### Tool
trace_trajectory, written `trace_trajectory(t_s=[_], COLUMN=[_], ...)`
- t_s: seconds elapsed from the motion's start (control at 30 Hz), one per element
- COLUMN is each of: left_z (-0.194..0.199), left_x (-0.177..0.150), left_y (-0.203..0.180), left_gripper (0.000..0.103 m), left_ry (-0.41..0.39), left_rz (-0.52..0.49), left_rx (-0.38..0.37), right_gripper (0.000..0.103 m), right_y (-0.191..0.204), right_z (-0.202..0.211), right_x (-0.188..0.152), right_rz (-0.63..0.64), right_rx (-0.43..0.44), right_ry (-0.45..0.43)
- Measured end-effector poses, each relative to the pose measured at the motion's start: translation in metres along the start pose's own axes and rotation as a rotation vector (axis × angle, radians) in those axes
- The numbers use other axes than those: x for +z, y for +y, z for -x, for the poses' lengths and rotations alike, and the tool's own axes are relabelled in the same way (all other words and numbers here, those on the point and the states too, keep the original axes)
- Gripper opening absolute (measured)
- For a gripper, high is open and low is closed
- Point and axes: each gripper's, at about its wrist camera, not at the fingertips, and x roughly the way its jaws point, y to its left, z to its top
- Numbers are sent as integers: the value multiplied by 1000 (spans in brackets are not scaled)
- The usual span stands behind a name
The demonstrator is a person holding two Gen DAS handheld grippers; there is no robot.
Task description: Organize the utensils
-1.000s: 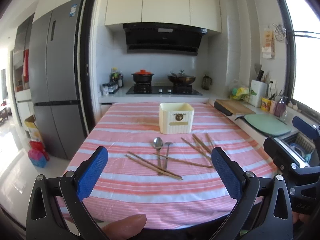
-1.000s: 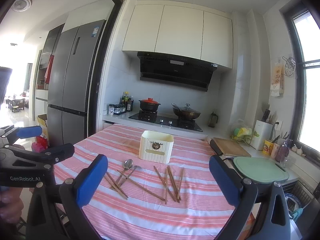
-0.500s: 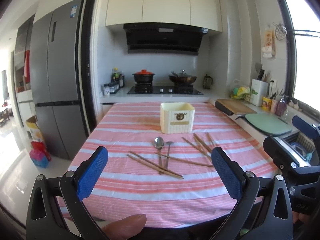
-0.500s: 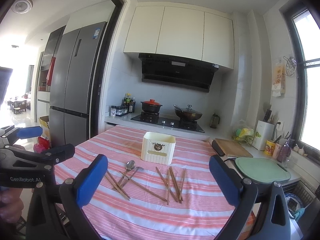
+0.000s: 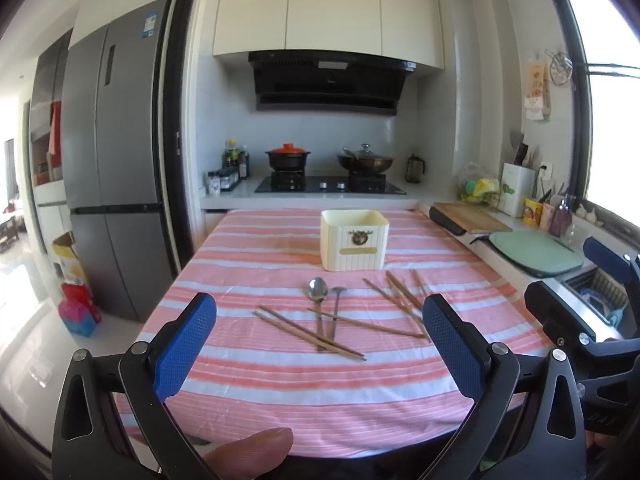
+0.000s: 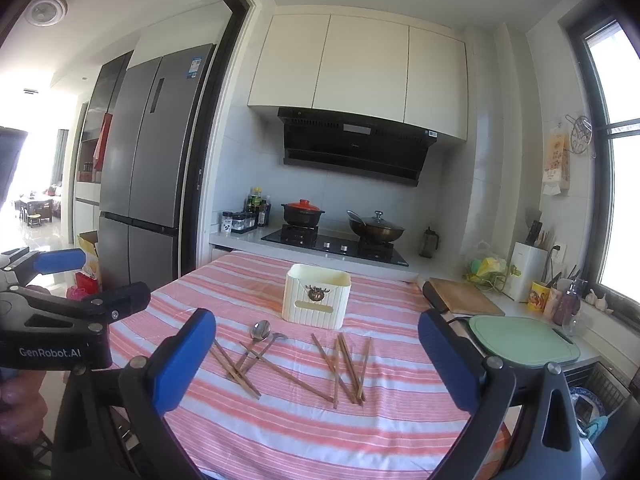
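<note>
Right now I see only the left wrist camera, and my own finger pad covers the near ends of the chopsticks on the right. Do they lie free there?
Observer: Yes. The right wrist view shows the right bunch of chopsticks whole on the striped cloth, near ends bunched together, nothing on top.
Operator: Does the right gripper hold something?
Observer: No. The right gripper is wide open, with nothing between its fingers.
Operator: Does my gripper show in that view?
Observer: Yes. The left gripper shows side-on at the left edge, open and empty.
</note>
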Motion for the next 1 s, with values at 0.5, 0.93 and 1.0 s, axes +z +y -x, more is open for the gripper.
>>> trace_trajectory(t_s=[0.5,0.93,1.0], left_z=[-8,-28,-32], left_x=[1,1,2], left_y=[-15,-25,-26], left_gripper=[103,103,103], left_ry=[2,-33,-38], left_rz=[-43,-90,-93], left_rx=[-16,-23,-37], right_gripper=[103,103,103], right_y=[-16,-26,-27], right_z=[-6,-26,-30], right_x=[-10,-19,-21], right_rz=[-46,-65,-65], right_rx=[-42,-81,-93], right_ry=[11,52,66])
